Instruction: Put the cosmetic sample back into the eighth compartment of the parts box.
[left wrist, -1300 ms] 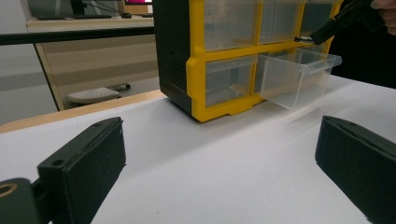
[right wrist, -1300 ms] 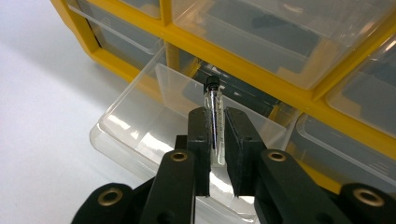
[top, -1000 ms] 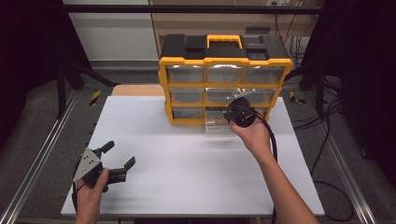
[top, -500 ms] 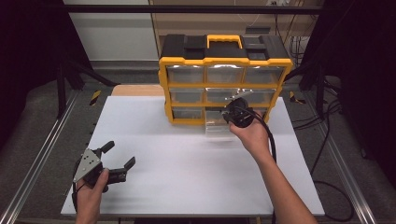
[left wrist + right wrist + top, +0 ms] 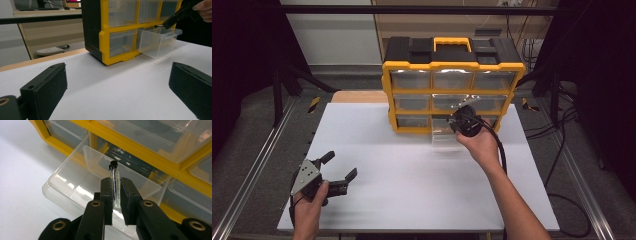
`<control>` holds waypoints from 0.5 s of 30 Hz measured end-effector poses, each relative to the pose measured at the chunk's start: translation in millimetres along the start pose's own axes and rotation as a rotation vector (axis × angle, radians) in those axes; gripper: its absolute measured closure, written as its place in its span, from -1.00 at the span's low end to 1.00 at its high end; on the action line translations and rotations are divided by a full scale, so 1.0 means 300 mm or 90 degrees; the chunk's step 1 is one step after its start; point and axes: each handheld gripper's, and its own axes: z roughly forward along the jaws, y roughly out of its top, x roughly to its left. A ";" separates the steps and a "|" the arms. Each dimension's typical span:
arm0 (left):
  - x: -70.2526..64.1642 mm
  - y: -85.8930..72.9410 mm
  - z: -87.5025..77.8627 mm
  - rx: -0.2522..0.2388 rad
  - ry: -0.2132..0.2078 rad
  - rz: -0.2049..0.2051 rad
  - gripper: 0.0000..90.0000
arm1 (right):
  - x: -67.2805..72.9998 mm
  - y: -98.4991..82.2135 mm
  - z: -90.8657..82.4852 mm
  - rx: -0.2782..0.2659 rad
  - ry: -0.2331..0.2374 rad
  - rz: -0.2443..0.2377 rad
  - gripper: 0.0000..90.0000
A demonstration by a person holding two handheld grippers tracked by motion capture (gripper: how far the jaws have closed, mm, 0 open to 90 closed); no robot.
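A yellow and black drawer cabinet (image 5: pixel 452 80) stands at the far side of the white table (image 5: pixel 412 165). Its bottom middle clear drawer (image 5: pixel 443 134) (image 5: pixel 158 41) (image 5: pixel 82 182) is pulled out. My right gripper (image 5: pixel 115 185) (image 5: pixel 462 119) is shut on a small clear glass vial with a black cap (image 5: pixel 114 182), held over the pulled-out drawer with the cap pointing toward the cabinet. In the left gripper view the right gripper's tip (image 5: pixel 172 21) hovers above the drawer's rim. My left gripper (image 5: pixel 339 167) (image 5: pixel 117 87) rests near the table's front left, open, with nothing between its jaws.
Other clear drawers (image 5: pixel 412 80) in the cabinet are pushed in. A wooden surface (image 5: pixel 357 96) sits behind the table at the left. Metal rails (image 5: pixel 257 165) run along both sides, and cables (image 5: pixel 562 165) lie on the floor at the right.
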 end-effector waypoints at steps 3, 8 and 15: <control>-0.001 0.000 0.001 0.000 -0.001 0.000 -0.96 | 0.003 0.000 0.006 0.004 0.005 0.001 0.80; -0.001 0.001 0.000 -0.001 -0.001 0.000 -0.96 | 0.007 0.000 0.014 0.012 0.006 0.002 0.80; -0.002 0.000 0.001 0.000 -0.002 0.000 -0.96 | 0.012 0.000 0.026 0.022 0.008 -0.001 0.80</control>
